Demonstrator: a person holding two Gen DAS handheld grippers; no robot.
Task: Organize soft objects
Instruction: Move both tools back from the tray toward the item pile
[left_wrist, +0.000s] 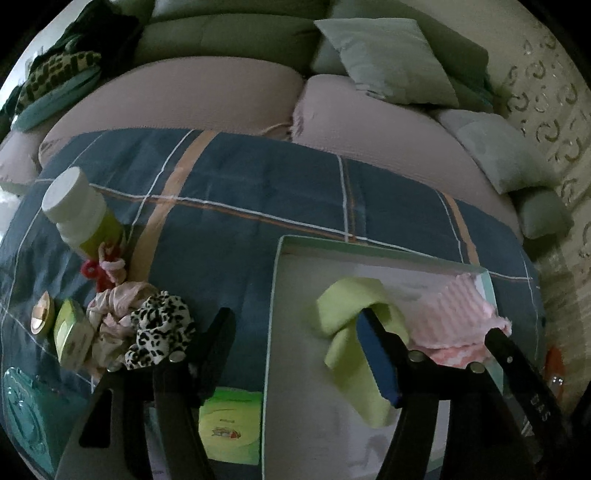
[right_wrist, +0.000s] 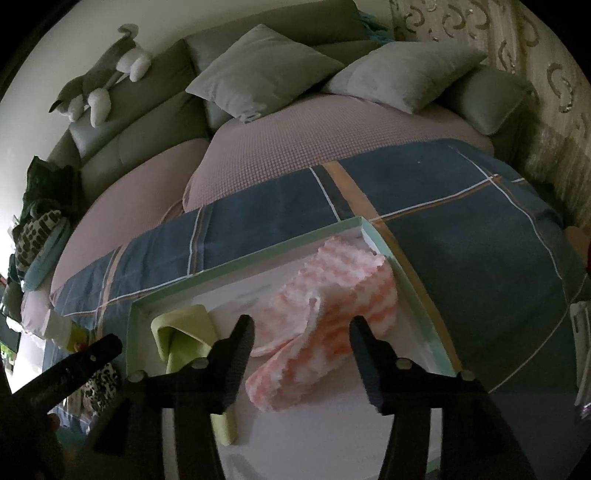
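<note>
A shallow white box with a mint rim (left_wrist: 276, 280) (right_wrist: 255, 260) lies on the blue plaid blanket (left_wrist: 236, 199). Inside it are a yellow-green cloth (left_wrist: 347, 299) (right_wrist: 184, 325) and a pink-and-white checked cloth (left_wrist: 461, 306) (right_wrist: 332, 295). My left gripper (left_wrist: 299, 336) is open, its blue-padded finger over the yellow-green cloth and its other finger outside the box. My right gripper (right_wrist: 301, 332) hangs open above the pink cloth, pads not pressing it. Left of the box lie a leopard-print scrunchie (left_wrist: 162, 325), a pale pink scrunchie (left_wrist: 114, 306) and a red-and-pink one (left_wrist: 99, 269).
A white-capped green bottle (left_wrist: 77, 206), a small green carton (left_wrist: 70, 332), a gold round tin (left_wrist: 40, 314), a green packet (left_wrist: 229, 421) and a teal case (left_wrist: 26, 417) sit left of the box. Grey pillows (right_wrist: 262, 70) and a plush toy (right_wrist: 99, 88) line the sofa back.
</note>
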